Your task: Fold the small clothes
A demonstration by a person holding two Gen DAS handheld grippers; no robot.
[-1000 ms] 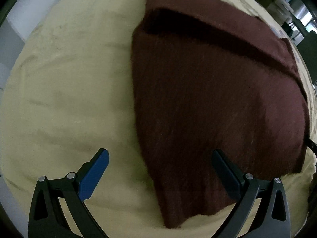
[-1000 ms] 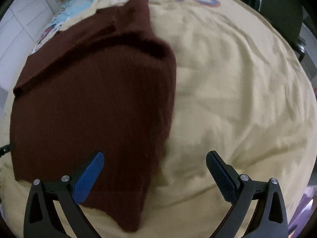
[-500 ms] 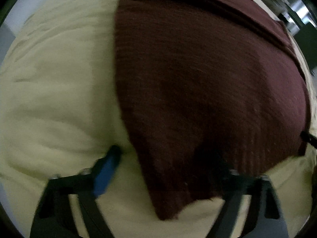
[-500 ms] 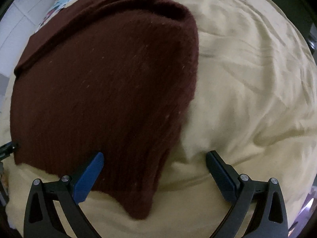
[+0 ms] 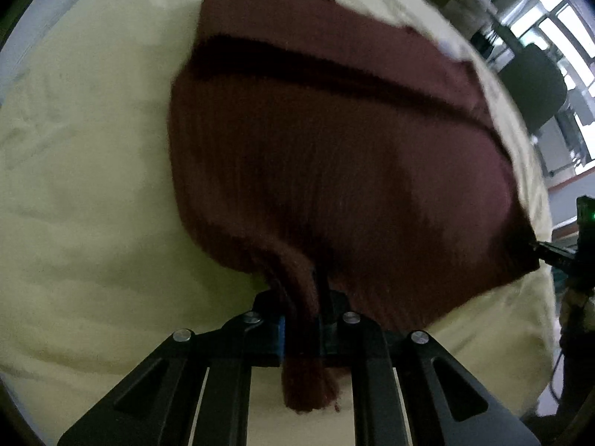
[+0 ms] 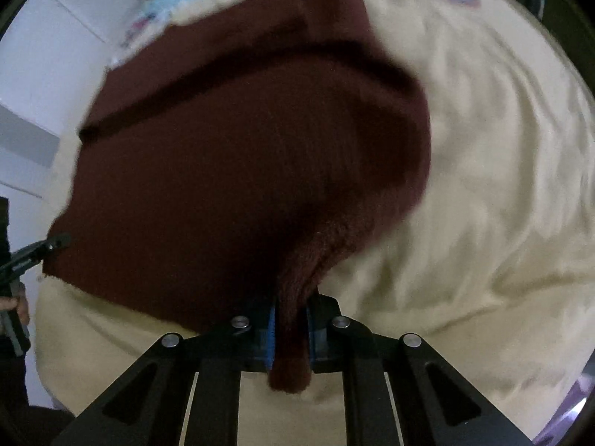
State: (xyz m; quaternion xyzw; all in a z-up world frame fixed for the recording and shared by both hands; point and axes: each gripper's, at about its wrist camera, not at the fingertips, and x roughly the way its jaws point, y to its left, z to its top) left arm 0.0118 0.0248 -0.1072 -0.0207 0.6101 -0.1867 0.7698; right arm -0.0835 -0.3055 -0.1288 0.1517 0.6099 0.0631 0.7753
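Note:
A dark maroon knitted garment (image 5: 334,171) lies on a pale yellow sheet (image 5: 85,186), with a folded band across its far side. My left gripper (image 5: 301,319) is shut on the garment's near left corner, and a tuft of knit hangs out below the jaws. My right gripper (image 6: 290,319) is shut on the near right corner of the same garment (image 6: 241,156), which bunches up into the jaws. Each gripper's tip shows at the edge of the other's view, at the opposite corner.
The yellow sheet (image 6: 483,186) spreads wide on both sides of the garment, with printed patterns at its far edge. A dark chair (image 5: 531,85) and windows stand beyond the bed at the far right. A white wall (image 6: 55,55) is at the left.
Both grippers were open and hovering over the near corners. They moved down and forward, then closed on the garment's two near corners, and the cloth now bunches in them.

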